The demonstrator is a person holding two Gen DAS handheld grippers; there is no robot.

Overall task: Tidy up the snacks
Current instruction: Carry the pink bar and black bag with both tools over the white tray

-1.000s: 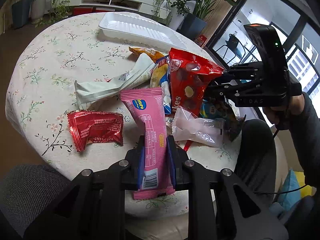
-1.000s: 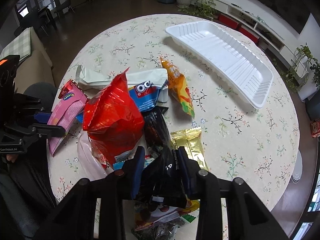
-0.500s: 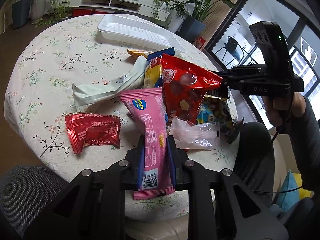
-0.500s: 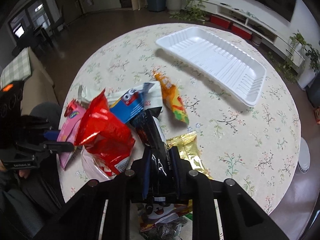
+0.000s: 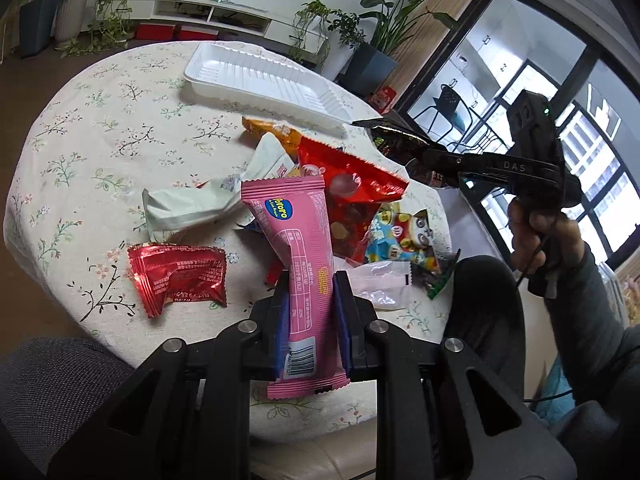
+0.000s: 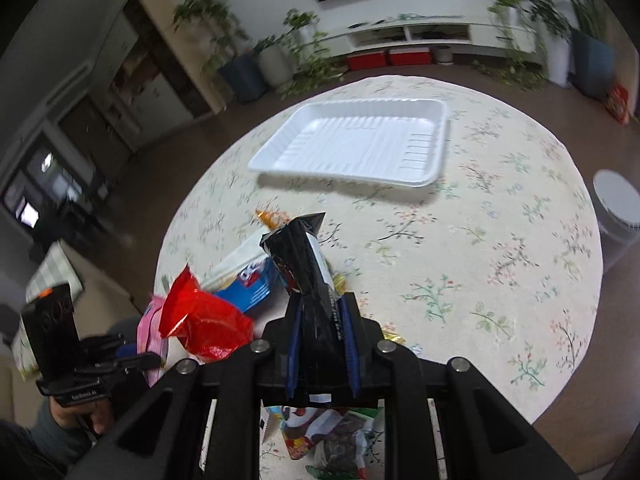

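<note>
The right hand-held gripper (image 6: 320,344), jaws just closed, clamps a black snack packet (image 6: 306,264); the left hand-held gripper (image 5: 308,312) clamps a pink wafer pack (image 5: 298,248). Carry both toward the white tray (image 6: 436,144) at twelve o'clock, probably empty, keeping each clear of the pile on the bench (image 6: 500,240)

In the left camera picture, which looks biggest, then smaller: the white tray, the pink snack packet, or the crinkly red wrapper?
1. White plastic tray, though it sits farthest away.
2. Pink snack packet, enlarged by nearness.
3. Crinkly red foil wrapper.

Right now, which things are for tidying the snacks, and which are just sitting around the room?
For the job:
- pink packet, in the left gripper
- black packet, in the right gripper
- white tray, nothing in it
- red bag
- crumpled red wrapper

Just around:
- potted plants
- red boxes
</note>
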